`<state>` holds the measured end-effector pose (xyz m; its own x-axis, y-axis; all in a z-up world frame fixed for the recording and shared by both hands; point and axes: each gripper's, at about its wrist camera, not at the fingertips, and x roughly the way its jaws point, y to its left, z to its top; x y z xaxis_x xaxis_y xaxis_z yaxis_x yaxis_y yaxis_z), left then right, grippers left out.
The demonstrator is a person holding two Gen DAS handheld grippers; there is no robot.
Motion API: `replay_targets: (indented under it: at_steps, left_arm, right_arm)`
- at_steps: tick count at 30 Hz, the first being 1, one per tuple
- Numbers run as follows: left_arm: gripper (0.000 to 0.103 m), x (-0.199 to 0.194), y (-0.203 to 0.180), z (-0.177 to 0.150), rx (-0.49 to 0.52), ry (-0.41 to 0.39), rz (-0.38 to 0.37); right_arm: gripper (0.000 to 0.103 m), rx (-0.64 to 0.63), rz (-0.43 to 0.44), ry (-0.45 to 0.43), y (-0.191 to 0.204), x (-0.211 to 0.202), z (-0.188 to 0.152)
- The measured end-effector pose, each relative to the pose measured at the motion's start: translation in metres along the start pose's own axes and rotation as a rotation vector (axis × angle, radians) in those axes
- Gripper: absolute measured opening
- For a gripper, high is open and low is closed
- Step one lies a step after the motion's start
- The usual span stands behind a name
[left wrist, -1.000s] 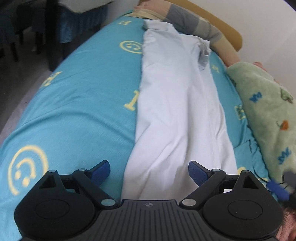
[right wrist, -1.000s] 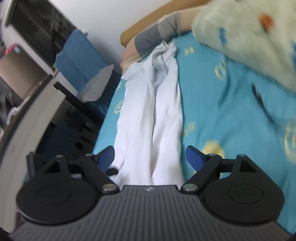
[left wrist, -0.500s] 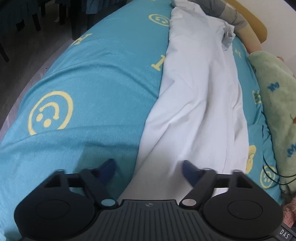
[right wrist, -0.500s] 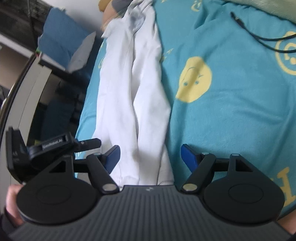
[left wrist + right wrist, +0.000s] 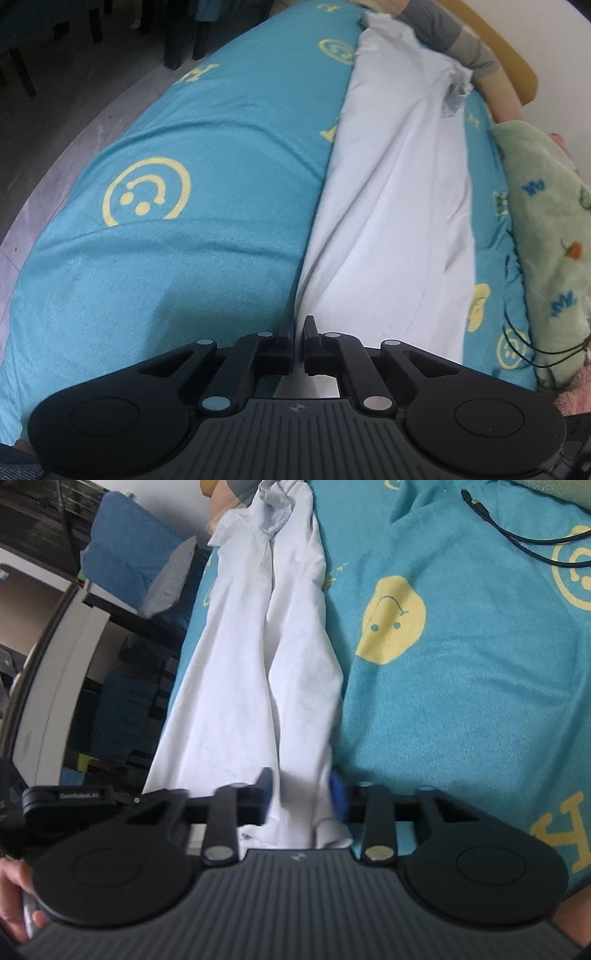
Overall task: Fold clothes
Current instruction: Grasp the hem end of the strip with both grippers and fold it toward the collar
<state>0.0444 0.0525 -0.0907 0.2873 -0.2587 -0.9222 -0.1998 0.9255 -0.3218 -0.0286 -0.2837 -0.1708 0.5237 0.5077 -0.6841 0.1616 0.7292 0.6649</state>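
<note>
A long white garment (image 5: 399, 206) lies lengthwise on the turquoise smiley-print bedcover (image 5: 192, 258), its collar end at the far headboard. In the left wrist view my left gripper (image 5: 300, 328) is closing, its black fingertips almost together on the garment's near left edge, pinching the cloth. The right wrist view shows the same white garment (image 5: 258, 672). My right gripper (image 5: 302, 795) is closing too, with the near right fold of the hem between its blue pads (image 5: 338, 799), the cloth still loose there.
A green fleece blanket (image 5: 546, 229) lies along the right of the bed, with a black cable (image 5: 517, 539) nearby. A person's hand (image 5: 14, 897) grips the left tool. Dark furniture and floor (image 5: 55, 92) lie beyond the bed's left edge.
Both grippers dropped to the garment's near end and narrowed from wide open. The left closed onto the cloth's left edge; the right drew in around the right fold.
</note>
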Motion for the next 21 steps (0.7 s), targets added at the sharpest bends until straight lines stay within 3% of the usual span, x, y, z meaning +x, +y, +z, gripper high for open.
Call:
replay_targets:
  at_steps: [2,4,5,6,10,11,13,15,16,17,21]
  left_arm:
    - [0.016,0.009,0.004,0.001,-0.02,0.04,0.017]
    - [0.033,0.015,0.006,0.002,-0.04,0.065,0.017]
    - [0.048,0.017,0.006,0.002,-0.043,0.073,0.02]
    - [0.057,0.019,0.004,0.001,-0.039,0.079,0.026]
    - [0.061,0.022,-0.011,-0.005,0.018,0.089,0.062]
    - [0.059,0.022,-0.013,-0.006,0.028,0.091,0.065]
    - [0.043,0.025,-0.012,-0.008,0.051,0.102,0.061]
    - [0.012,0.022,-0.009,-0.01,0.043,0.106,0.051]
    - [0.007,0.017,-0.008,-0.011,0.036,0.101,0.034]
    - [0.006,0.013,-0.007,-0.011,0.03,0.095,0.016]
    - [0.006,-0.025,-0.005,-0.011,-0.019,0.029,-0.112]
  right_arm:
    - [0.03,-0.008,0.004,0.005,0.001,0.0,-0.001]
    - [0.03,-0.01,-0.007,0.008,0.001,-0.001,-0.003]
    - [0.031,-0.01,-0.016,0.014,0.001,0.0,-0.003]
    - [0.032,-0.014,-0.025,0.021,0.002,0.001,-0.004]
    - [0.032,-0.038,-0.061,0.045,0.007,0.007,-0.005]
    - [0.032,-0.052,-0.072,0.048,0.01,0.007,-0.006]
    - [0.032,-0.08,-0.092,0.056,0.016,0.007,-0.008]
    - [0.031,-0.108,-0.107,0.072,0.022,0.008,-0.01]
    - [0.03,-0.12,-0.1,0.083,0.025,0.007,-0.01]
    - [0.011,-0.133,-0.092,0.095,0.028,0.007,-0.011]
    - [0.009,-0.122,-0.09,0.053,0.035,-0.014,-0.006]
